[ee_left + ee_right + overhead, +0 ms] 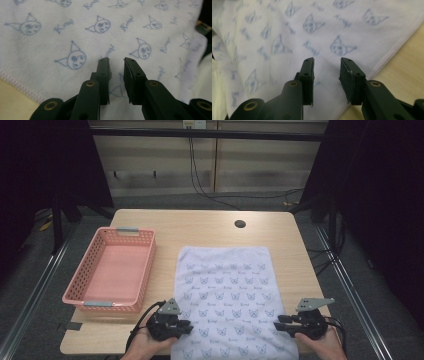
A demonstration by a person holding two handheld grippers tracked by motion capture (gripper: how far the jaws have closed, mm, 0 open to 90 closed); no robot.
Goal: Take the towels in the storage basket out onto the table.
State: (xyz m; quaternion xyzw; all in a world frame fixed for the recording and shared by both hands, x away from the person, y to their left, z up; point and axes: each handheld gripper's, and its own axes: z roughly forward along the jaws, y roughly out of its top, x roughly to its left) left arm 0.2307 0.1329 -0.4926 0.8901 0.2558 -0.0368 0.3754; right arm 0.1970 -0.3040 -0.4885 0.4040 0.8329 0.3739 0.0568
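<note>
A white towel (227, 290) printed with pale blue cat faces lies flat on the wooden table (200, 227), its near end hanging over the front edge. My left gripper (189, 327) sits at the towel's near left edge, pointing inward over the cloth. In the left gripper view its jaws (116, 60) stand a narrow gap apart above the towel (75, 32), with nothing pinched between them. My right gripper (277, 322) is at the near right edge, also pointing inward. Its jaws (327, 60) are apart over the towel (287, 30) close to the hem.
A pink plastic basket (107, 304) with nothing in it stands on the left side of the table. A round cable hole (240, 224) is in the table top at the back. Cables hang behind the far edge.
</note>
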